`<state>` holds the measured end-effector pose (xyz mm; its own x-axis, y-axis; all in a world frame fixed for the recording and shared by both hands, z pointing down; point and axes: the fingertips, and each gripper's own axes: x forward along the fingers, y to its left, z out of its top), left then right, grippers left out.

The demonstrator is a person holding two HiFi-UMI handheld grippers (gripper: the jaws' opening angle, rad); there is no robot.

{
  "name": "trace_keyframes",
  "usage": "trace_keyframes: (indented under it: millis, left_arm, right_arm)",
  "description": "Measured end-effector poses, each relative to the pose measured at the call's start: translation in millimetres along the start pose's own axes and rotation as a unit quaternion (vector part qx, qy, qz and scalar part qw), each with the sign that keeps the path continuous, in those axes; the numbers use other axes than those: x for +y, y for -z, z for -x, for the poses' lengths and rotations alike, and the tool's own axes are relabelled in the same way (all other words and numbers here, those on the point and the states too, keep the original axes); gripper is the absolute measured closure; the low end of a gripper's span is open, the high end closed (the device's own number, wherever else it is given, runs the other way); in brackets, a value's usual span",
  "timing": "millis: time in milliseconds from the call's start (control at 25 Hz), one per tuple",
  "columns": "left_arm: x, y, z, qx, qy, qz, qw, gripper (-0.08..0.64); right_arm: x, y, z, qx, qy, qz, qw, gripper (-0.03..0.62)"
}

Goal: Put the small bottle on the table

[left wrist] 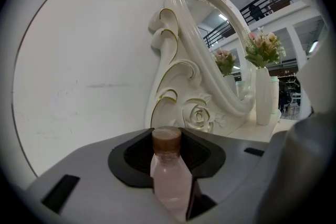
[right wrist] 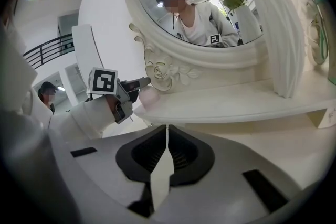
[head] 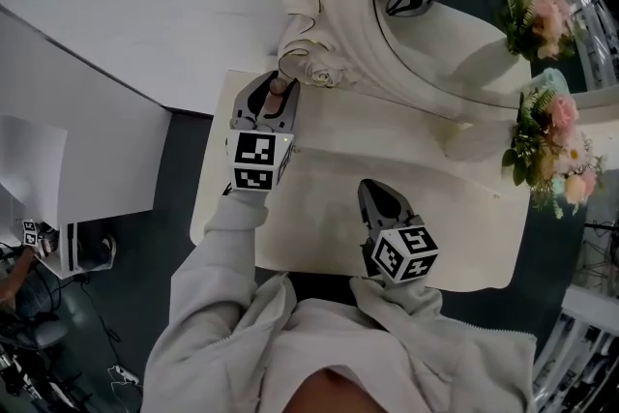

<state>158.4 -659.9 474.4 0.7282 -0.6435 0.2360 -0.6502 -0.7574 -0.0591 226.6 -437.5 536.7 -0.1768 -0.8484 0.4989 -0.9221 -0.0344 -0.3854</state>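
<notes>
Far left is just plain white wall [left wrist: 79, 60]. Next comes the left gripper [head: 274, 100], clamped on the small bottle [left wrist: 170, 176], a pinkish see-through one with a brown cap, standing upright between the jaws. From the head view it's held at the back-left corner of the cream table [head: 455, 237], right up by the carved rose at the foot of the mirror [left wrist: 202, 60]. In the right gripper view it sits at the left end of the raised ledge, but I honestly can't tell whether its bottom is touching anything. The mirror's a big white oval with curly gold-edged scrollwork, leaning along the back of the table. Moving right, the right gripper [right wrist: 167, 136] hangs over the front middle of the table, well apart from the bottle, with its jaws pressed together and nothing in them. Past that, at the right end, there's a tall white vase [left wrist: 262, 99] just beside the mirror frame, holding pink and white flowers [head: 556, 150] with green leaves, and you can see them doubled in the glass.
</notes>
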Motion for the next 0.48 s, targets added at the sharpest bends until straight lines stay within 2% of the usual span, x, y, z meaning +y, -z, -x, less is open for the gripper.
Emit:
trace_keyframes:
  millis: [280,480]
  left_arm:
    - [-0.5,-2.2,-4.5,-0.024,-0.006,-0.008,0.9997,0.416]
    - [-1.9,-2.8,-3.2,-0.036,0.013,0.007,0.9992,0.411]
  right_arm:
    - [-5.6,2.4,-2.0,-0.001,0.002,-0.006,1.0,0.555]
    - [-1.2,0.6,-2.4,-0.008,-0.003,-0.001,1.0,0.555]
